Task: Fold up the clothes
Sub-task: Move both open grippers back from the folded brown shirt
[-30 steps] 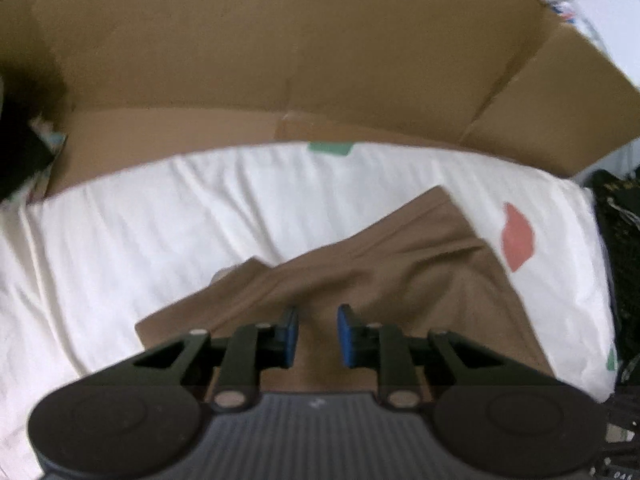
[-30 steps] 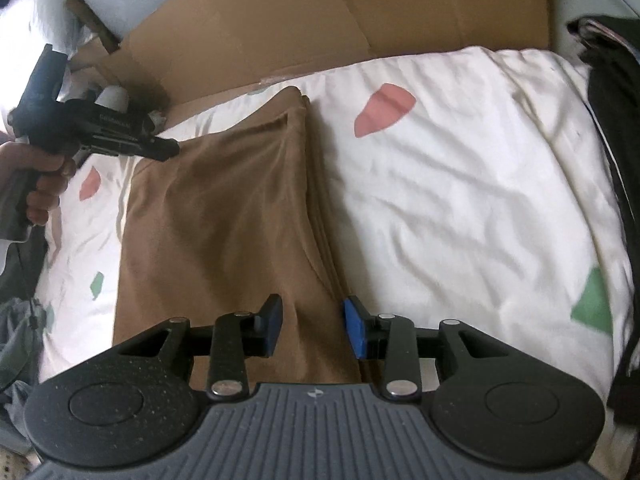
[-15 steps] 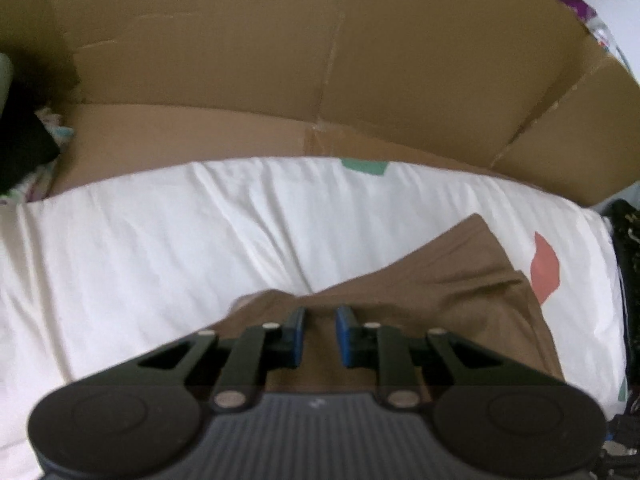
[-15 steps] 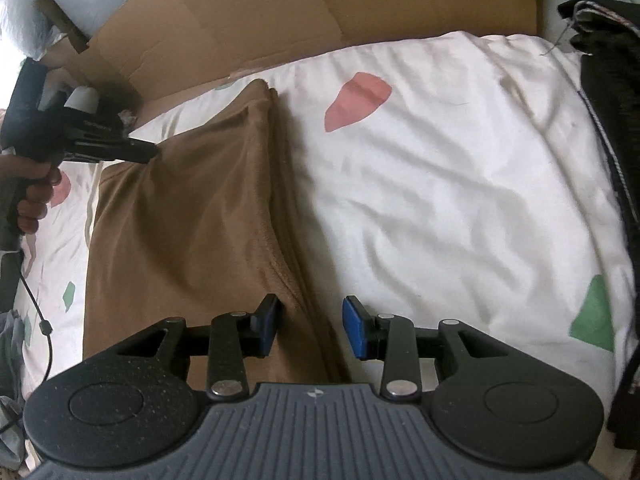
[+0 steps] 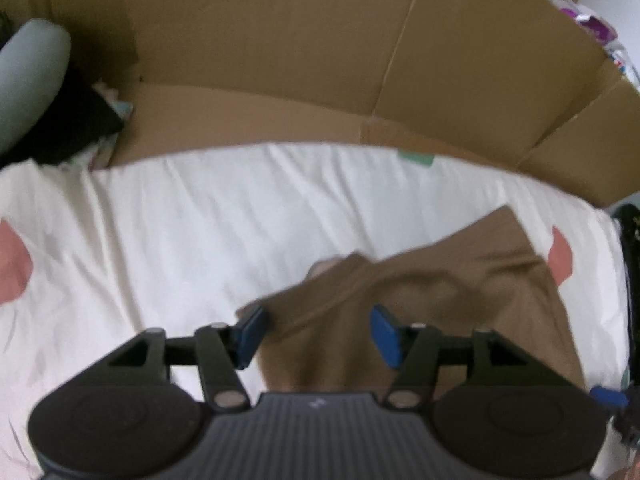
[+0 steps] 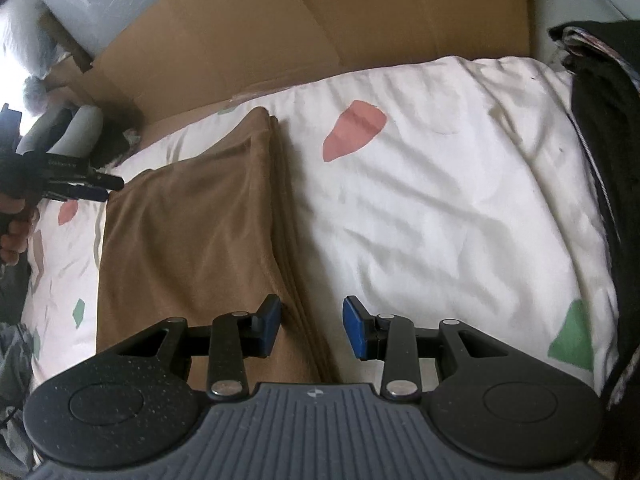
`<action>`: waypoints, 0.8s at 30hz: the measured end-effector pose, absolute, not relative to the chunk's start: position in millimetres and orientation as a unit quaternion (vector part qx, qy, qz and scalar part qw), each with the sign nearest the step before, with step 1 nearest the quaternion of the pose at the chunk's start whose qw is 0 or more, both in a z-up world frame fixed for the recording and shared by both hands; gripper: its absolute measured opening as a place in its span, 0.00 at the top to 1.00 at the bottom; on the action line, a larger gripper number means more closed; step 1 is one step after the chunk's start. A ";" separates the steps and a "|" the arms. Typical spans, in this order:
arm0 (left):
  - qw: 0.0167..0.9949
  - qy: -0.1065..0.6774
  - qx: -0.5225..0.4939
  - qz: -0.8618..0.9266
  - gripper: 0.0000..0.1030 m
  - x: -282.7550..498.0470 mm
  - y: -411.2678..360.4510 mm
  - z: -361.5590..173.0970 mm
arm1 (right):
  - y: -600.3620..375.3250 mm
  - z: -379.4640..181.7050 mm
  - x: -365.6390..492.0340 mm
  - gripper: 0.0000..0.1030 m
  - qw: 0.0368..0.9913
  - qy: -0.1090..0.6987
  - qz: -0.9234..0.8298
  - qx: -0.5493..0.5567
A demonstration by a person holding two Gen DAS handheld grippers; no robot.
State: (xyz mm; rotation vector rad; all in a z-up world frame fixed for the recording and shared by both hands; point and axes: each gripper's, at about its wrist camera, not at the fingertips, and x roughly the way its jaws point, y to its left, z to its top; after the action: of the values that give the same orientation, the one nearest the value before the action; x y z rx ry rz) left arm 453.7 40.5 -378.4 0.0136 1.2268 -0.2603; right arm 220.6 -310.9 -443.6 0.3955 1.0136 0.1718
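Observation:
A brown garment [image 6: 192, 240] lies folded in a long strip on the white patterned duvet [image 6: 440, 208]. My right gripper [image 6: 314, 330] hovers over its near right edge, open; the stacked folded edge runs between the blue pads untouched. My left gripper [image 5: 318, 336] stands over the far left corner of the brown garment [image 5: 420, 312]. Its jaws are opening, and the rumpled corner lies loose between the pads. In the right wrist view the left gripper [image 6: 106, 189] shows at that corner, held by a hand [image 6: 12, 236].
Flattened cardboard [image 5: 320, 60] stands behind the duvet [image 5: 160, 240]. A pile of dark clothes [image 6: 600, 160] lies along the bed's right side. A dark item and a grey roll [image 5: 32, 72] sit at the far left corner.
The left gripper's jaws have spread apart and let go of the garment corner, after shifting left along the bed. The right gripper has stayed put.

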 end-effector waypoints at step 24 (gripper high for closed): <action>0.835 0.534 -0.109 -0.073 0.72 452.7 107.9 -394.2 | -310.3 -452.8 283.0 0.60 0.845 0.496 0.077 0.185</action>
State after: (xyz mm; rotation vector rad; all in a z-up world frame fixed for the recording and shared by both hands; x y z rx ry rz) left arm 452.7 107.9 -394.2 -0.2315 1.1311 -0.1547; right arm 283.0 -310.3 -452.8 0.3898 1.0456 0.1628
